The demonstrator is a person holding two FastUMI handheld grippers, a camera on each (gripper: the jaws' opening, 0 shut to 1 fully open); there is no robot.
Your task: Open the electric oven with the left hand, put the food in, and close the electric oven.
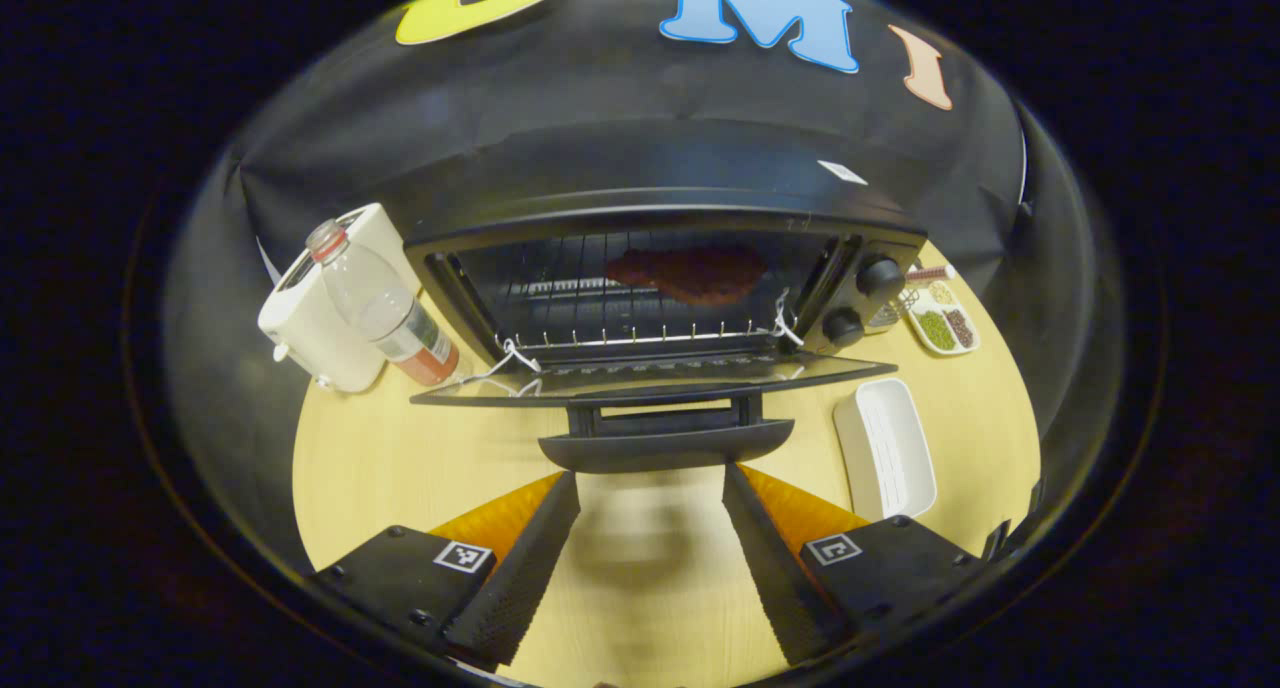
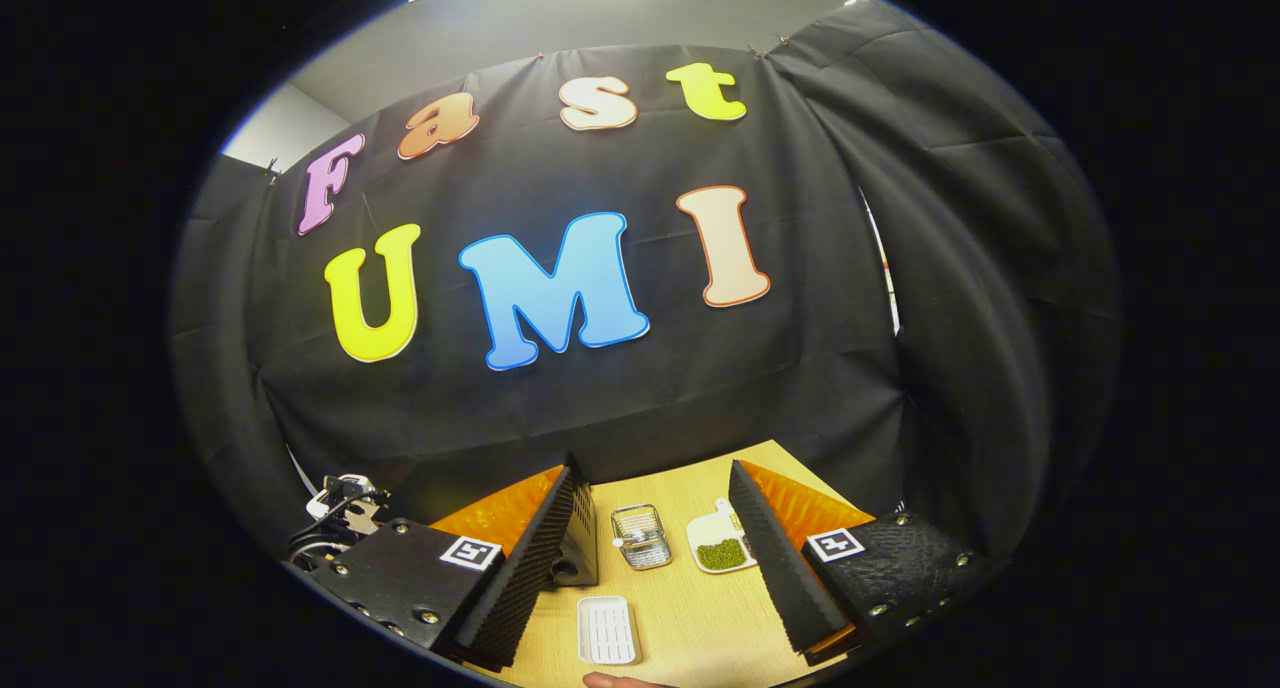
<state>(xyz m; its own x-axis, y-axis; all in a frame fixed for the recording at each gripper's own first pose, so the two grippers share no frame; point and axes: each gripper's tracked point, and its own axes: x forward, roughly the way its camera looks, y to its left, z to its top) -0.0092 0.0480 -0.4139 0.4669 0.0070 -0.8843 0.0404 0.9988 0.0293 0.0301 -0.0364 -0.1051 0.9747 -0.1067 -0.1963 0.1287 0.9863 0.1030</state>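
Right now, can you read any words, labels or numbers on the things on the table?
None can be read.
Bottle label: too blurred.
Oven sticker and markings by its knobs: too small.
Square markers on the fingers: patterns, not text.

oven [image 2: 578,538]: mostly hidden behind tool finger | dish [image 2: 722,543]: contents too small to identify
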